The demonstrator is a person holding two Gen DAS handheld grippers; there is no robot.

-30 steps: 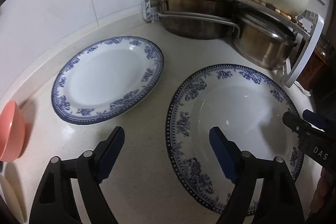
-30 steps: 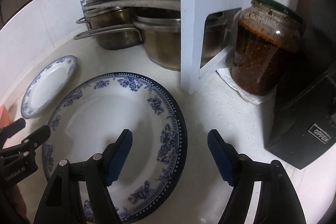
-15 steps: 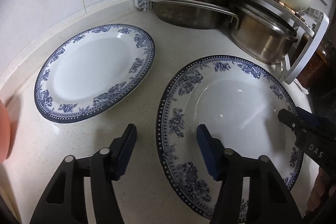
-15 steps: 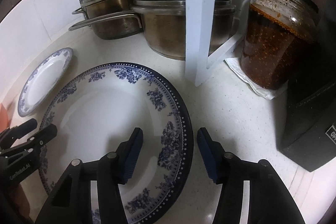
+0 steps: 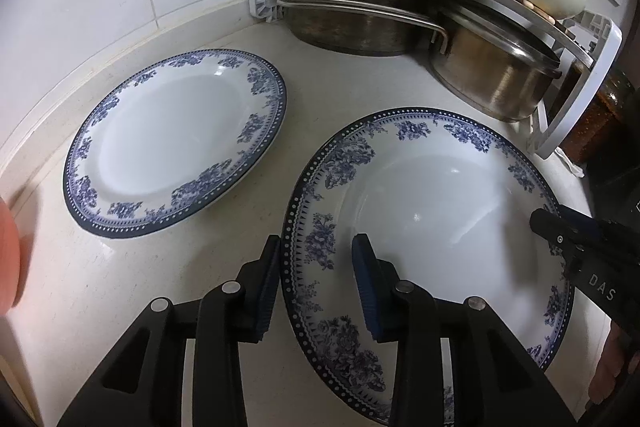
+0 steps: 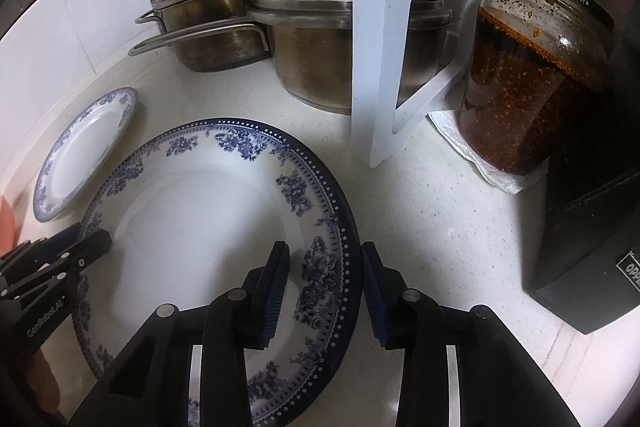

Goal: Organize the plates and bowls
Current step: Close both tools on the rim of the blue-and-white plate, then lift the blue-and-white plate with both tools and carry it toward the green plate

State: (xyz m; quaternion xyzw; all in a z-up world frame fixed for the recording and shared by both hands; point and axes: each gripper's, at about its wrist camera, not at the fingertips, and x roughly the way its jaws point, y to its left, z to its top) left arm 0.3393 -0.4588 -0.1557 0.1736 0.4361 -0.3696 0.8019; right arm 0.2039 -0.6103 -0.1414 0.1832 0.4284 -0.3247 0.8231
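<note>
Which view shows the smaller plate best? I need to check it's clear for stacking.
The left wrist view: the smaller plate lies whole, unobstructed and bare on the counter. The right wrist view shows it only small and distorted at the left edge.

Two steel pots [image 6: 256,39] sit under a white rack [image 6: 380,39], beside a jar of chili paste [image 6: 524,75].

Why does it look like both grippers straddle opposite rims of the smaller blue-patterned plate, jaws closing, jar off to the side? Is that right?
One thing is wrong: it is the larger plate, not the smaller plate. The left gripper and the right gripper straddle its opposite rims, jaws just closing; the jar stands aside. Both wrist views show this.
</note>
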